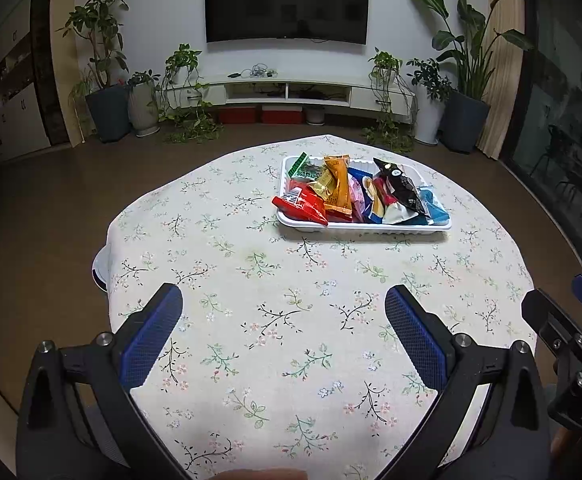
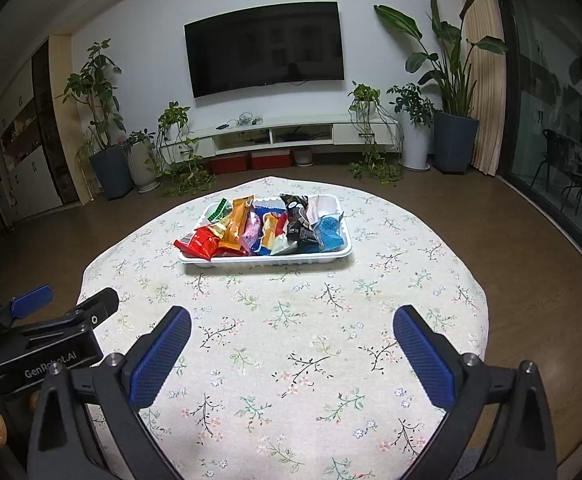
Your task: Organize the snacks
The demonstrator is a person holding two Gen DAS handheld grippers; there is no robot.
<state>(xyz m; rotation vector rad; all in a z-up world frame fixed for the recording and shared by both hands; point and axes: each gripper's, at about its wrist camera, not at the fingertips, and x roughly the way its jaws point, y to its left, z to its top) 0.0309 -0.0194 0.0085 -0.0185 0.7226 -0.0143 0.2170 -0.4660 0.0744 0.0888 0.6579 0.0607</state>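
Note:
A white tray point(image 1: 371, 233) sits on the far half of the table, also in the right wrist view point(image 2: 267, 261). It holds several snack packets: a red one point(image 1: 303, 208) at the left front, an orange one point(image 1: 338, 188), a black one point(image 1: 401, 190) and a blue one point(image 1: 435, 208). My left gripper point(image 1: 283, 300) is open and empty above the near table. My right gripper point(image 2: 291, 320) is open and empty, also near the front edge. Each gripper shows at the side of the other's view.
The table has a floral cloth point(image 1: 275, 288). Behind it are brown floor, a white TV bench point(image 1: 291, 88), a wall TV point(image 1: 287, 0) and potted plants point(image 1: 103, 80) on both sides. A glass door point(image 1: 563, 120) is at the right.

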